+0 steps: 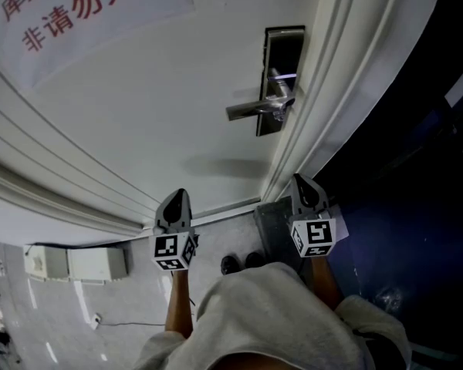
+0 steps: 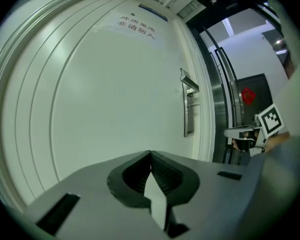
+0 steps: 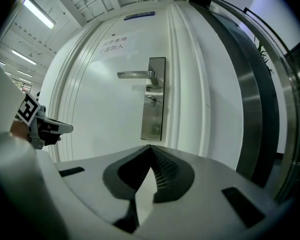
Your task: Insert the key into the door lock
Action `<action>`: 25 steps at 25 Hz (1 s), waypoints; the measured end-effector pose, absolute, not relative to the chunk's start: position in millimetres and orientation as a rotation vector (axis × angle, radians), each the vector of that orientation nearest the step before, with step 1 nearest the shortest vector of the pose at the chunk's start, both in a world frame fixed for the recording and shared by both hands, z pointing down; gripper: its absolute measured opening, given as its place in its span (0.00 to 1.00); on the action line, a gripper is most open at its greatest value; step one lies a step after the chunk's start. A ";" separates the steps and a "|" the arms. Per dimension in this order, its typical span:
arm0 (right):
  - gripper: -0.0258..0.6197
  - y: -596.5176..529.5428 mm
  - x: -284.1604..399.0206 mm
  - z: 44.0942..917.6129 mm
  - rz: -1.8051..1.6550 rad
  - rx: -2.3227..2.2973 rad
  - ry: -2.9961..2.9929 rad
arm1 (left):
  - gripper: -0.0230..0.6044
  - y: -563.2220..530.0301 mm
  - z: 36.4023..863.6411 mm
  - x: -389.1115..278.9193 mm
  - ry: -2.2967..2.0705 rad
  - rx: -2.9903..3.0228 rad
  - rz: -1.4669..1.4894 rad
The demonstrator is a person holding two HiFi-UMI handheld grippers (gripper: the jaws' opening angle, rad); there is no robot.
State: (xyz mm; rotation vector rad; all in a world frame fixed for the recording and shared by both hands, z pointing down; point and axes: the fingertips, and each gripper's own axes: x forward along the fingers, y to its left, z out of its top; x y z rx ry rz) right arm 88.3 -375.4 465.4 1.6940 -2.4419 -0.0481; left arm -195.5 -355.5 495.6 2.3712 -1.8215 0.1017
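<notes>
A steel lock plate [image 1: 282,79] with a lever handle [image 1: 255,108] sits at the right edge of the white door. In the right gripper view the plate [image 3: 155,99] is straight ahead, with the handle [image 3: 135,74] pointing left and a round keyhole [image 3: 152,102] below it. My right gripper [image 1: 302,183] hangs low in front of the door frame, jaws shut [image 3: 150,146] with nothing between them. My left gripper [image 1: 177,199] is to its left, facing the bare door, and is also shut and holding nothing [image 2: 150,153]. No key shows in any view.
A paper sign [image 1: 69,14] with red characters hangs on the door at upper left. The white moulded door frame [image 1: 324,91] runs beside the lock, with a dark metal panel [image 3: 250,99] to its right. A white box [image 1: 69,262] lies on the floor, and the person's shoes [image 1: 243,262] stand near the threshold.
</notes>
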 end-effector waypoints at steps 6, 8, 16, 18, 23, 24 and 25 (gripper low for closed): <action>0.07 -380.4 85.5 465.9 -0.055 1.682 -2.445 | 0.07 -353.2 503.0 -196.2 -1.810 2.359 0.131; 0.07 -382.4 83.6 464.6 -0.060 1.682 -2.448 | 0.07 -355.2 499.0 -194.5 -1.811 2.373 0.115; 0.07 -387.7 79.6 465.3 -0.054 1.679 -2.443 | 0.07 -358.0 498.7 -193.2 -1.795 2.372 0.112; 0.07 -387.8 79.7 466.5 -0.050 1.680 -2.438 | 0.07 -357.9 499.1 -193.3 -1.791 2.372 0.120; 0.07 -388.7 80.5 465.9 -0.057 1.680 -2.432 | 0.07 -359.7 494.4 -193.8 -1.801 2.388 0.092; 0.07 -388.9 80.5 466.0 -0.059 1.679 -2.431 | 0.07 -359.6 494.3 -193.9 -1.801 2.389 0.096; 0.07 -389.1 80.4 466.2 -0.060 1.678 -2.430 | 0.07 -359.5 494.5 -194.0 -1.801 2.390 0.103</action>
